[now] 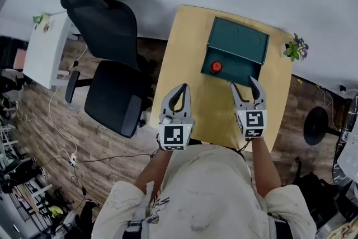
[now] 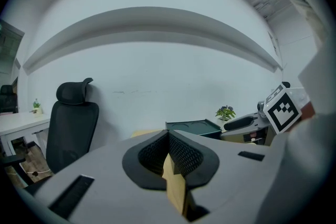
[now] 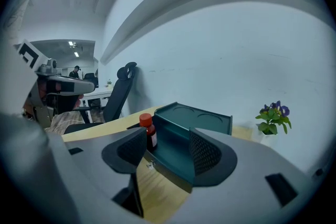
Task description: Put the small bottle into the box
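A dark green box (image 1: 237, 40) with its lid raised stands at the far side of the yellow table (image 1: 180, 45). Inside it, at the left end, a small brown bottle (image 1: 216, 67) with a red cap stands upright. The right gripper view shows that bottle (image 3: 148, 129) just behind the box's front wall (image 3: 173, 168). My right gripper (image 1: 244, 83) is open, close before the box, with nothing between its jaws. My left gripper (image 1: 183, 87) hovers over the table left of it, jaws shut and empty. In the left gripper view the box (image 2: 193, 126) lies ahead to the right.
A small potted plant (image 1: 295, 48) sits at the table's far right corner. A black office chair (image 1: 109, 64) stands left of the table, and a white desk (image 1: 43, 48) beyond it. Cables lie on the wooden floor (image 1: 67, 137).
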Demonstrator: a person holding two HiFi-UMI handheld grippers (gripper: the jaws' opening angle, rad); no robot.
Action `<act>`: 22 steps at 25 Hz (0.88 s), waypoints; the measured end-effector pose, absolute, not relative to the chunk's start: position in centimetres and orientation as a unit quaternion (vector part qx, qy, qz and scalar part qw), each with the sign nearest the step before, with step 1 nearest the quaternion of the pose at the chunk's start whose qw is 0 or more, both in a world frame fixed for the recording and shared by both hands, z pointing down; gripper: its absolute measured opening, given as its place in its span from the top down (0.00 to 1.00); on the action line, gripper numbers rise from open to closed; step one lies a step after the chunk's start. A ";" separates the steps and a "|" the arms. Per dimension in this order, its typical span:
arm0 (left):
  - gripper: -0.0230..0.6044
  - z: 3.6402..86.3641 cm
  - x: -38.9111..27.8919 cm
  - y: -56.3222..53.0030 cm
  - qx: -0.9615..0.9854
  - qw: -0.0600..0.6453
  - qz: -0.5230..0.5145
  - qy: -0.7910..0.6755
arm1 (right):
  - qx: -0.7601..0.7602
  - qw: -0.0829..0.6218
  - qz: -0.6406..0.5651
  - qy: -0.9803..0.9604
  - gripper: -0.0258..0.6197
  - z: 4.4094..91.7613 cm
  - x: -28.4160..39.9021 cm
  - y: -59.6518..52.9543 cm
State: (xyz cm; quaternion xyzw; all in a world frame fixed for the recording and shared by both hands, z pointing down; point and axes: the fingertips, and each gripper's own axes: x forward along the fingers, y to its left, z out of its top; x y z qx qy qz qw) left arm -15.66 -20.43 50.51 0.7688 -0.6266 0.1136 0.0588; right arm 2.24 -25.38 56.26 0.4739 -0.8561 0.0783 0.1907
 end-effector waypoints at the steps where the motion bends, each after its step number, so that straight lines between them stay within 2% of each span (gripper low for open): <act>1: 0.95 50.4 -15.1 -20.5 0.772 0.058 0.113 -0.623 | 0.479 0.190 0.079 -0.854 0.55 56.1 2.9 -25.3; 22: 0.95 48.5 -5.6 -23.0 0.835 0.027 0.103 -0.540 | 0.599 0.173 0.089 -0.777 0.55 54.5 16.6 -22.0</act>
